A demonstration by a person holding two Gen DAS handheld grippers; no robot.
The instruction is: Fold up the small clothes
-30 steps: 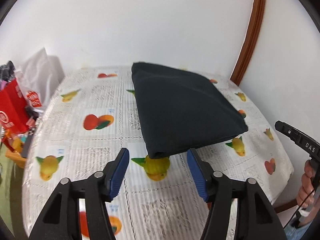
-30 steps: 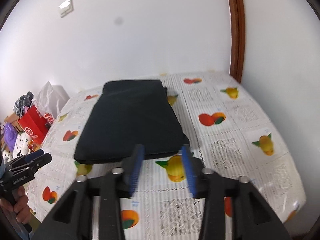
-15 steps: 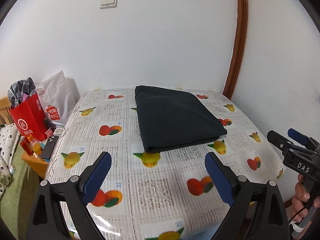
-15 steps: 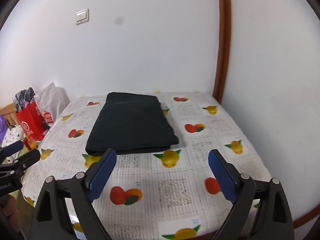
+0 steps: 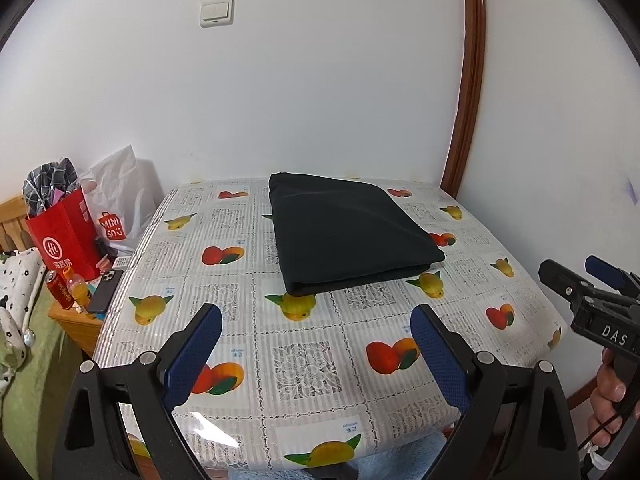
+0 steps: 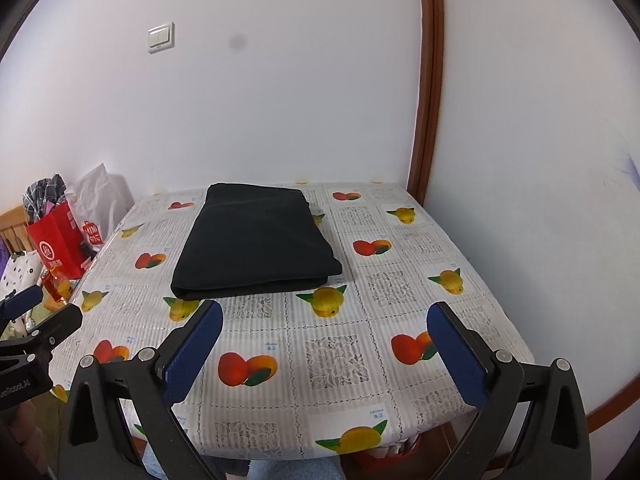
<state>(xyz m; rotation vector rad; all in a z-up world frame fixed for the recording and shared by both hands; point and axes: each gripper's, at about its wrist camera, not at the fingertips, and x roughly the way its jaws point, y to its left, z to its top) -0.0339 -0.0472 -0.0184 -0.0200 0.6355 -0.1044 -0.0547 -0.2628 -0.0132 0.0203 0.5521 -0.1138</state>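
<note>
1. While both claws hang over the near edge of the counter [image 5: 304, 364], the folded black cloth [image 5: 344, 232] lies flat on it ahead of them, well apart from either.
2. Left claw [image 5: 316, 356]: jaws spread wide, nothing between them.
3. Right claw [image 6: 326, 354]: jaws have just been opening and stand wide apart, with only the fruit-printed cover beneath.
4. Far left of the left claw, off the counter, a red paper bag [image 5: 66, 236] stands stuffed with checked fabric [image 5: 50, 184]; it bears a round white logo and white characters too small to read.
5. Behind it, a white plastic bag [image 5: 120, 200] reads "MINI SO" on a red mark.
6. A dark phone [image 5: 106, 290] and small bottles [image 5: 66, 290] sit on a low wooden stand by the red bag.
7. In the left view the right claw's body shows "DAS"; in the right view the left claw's body shows "Robot.AI".
8. A hand [image 5: 612, 388] grips the right claw's handle.
</note>
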